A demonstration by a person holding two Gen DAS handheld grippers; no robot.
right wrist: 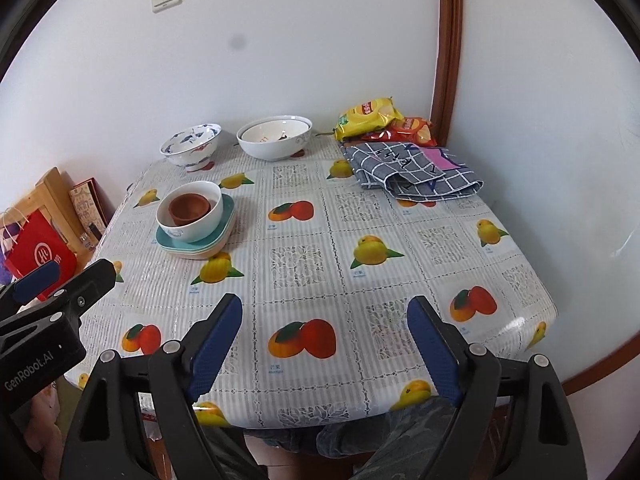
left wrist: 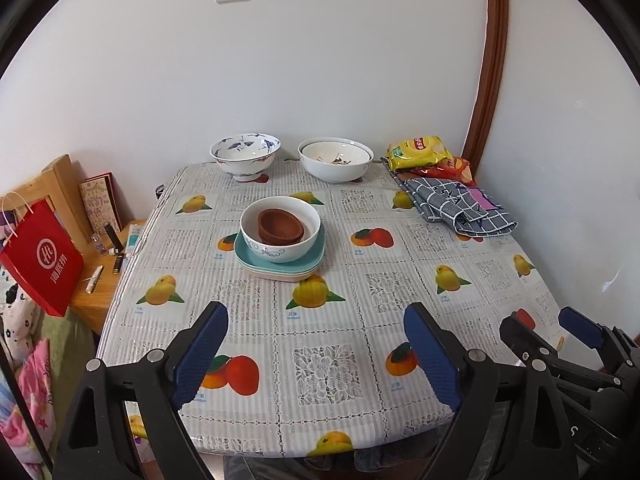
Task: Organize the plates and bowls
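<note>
White walls, fruit-print tablecloth [left wrist: 328, 364], and we're hanging back at the near edge. Our stack [left wrist: 280, 236], brown cups in a white bowl on teal plates, sits mid-table ahead of both grippers: straight ahead of the left gripper [left wrist: 316, 354], up and left of the right gripper [right wrist: 326, 350], so left is nearer. Two more bowls wait by the far wall. Both sets of jaws are spread wide, gripping nothing.
</note>
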